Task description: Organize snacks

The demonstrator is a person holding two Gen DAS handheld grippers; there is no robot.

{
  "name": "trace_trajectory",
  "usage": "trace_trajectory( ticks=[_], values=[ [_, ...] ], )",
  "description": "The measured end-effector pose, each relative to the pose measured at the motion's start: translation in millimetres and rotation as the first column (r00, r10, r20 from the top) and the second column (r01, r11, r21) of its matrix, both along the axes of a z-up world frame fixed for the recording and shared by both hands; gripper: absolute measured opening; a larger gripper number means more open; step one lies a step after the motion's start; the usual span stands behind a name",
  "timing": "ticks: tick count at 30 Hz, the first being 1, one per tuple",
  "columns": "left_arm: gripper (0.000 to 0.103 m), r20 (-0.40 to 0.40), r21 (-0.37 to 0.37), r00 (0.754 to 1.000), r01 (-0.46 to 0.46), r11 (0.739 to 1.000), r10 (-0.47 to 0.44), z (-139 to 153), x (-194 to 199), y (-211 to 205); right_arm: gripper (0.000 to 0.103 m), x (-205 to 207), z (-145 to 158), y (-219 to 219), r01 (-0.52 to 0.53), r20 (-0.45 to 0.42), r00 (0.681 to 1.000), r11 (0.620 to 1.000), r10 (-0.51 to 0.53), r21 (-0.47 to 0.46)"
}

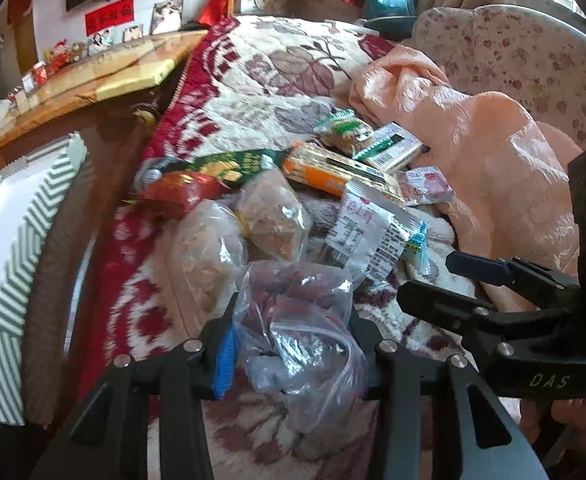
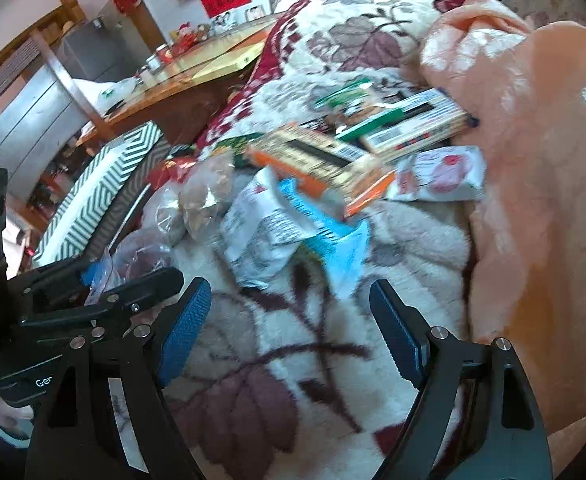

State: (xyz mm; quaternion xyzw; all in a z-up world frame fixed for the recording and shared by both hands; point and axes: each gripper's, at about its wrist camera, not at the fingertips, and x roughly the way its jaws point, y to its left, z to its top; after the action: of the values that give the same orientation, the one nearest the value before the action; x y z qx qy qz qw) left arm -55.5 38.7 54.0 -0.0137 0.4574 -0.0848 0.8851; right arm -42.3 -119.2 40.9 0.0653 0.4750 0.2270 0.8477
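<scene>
The left gripper [image 1: 291,344] has its jaws drawn in on a clear zip bag of dark reddish snacks [image 1: 297,320], the blue pad [image 1: 224,364] of one finger pressed against the crumpled plastic and the opposite finger against the bag's other side; the bag sits right between the fingers, low over the floral blanket [image 1: 253,92]. Just ahead of those fingers lie two more clear bags of pale brown snacks [image 1: 229,236], and beyond them a red packet [image 1: 177,194], a green packet [image 1: 229,166], an orange box [image 1: 333,174] and a white printed wrapper [image 1: 367,232] in a loose heap. A green-and-white striped box [image 1: 17,264] stands off to that gripper's left, beside the bed's edge. The right gripper [image 2: 289,328] hangs with its jaws spread wide and nothing between them, only bare blanket beneath; the white wrapper with a blue end [image 2: 293,232] lies just ahead of its fingertips, a pink-and-white packet [image 2: 441,176] further ahead to its right, and a peach quilt [image 2: 541,184] bunched along its right side.
</scene>
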Motion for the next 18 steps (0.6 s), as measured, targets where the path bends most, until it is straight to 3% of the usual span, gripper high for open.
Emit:
trace_trajectory(
  ticks=[5, 12, 15, 18],
  values=[
    [0.046, 0.009, -0.024, 1.0, -0.012, 1.0, 0.013, 7.2, -9.6, 11.7, 0.082, 5.8, -6.5, 8.6, -0.018, -0.068, 0.997, 0.997, 0.023, 0.07],
    [0.046, 0.022, -0.03, 0.999, -0.043, 0.999, 0.044, 9.7, -16.6, 23.2, 0.082, 30.1, -11.7, 19.3, 0.055, -0.133, 0.99, 0.997, -0.047, 0.054],
    [0.046, 0.011, -0.049, 0.998, -0.057, 0.997, 0.058, 7.4, -15.1, 27.3, 0.082, 42.1, -8.0, 30.5, 0.064, -0.106, 0.992, 0.998, -0.066, -0.017],
    [0.046, 0.014, -0.058, 0.998, -0.063, 0.996, 0.064, 7.7, -15.6, 30.3, 0.081, 57.6, -7.5, 41.4, 0.047, -0.05, 0.997, 0.987, -0.055, -0.155]
  ],
)
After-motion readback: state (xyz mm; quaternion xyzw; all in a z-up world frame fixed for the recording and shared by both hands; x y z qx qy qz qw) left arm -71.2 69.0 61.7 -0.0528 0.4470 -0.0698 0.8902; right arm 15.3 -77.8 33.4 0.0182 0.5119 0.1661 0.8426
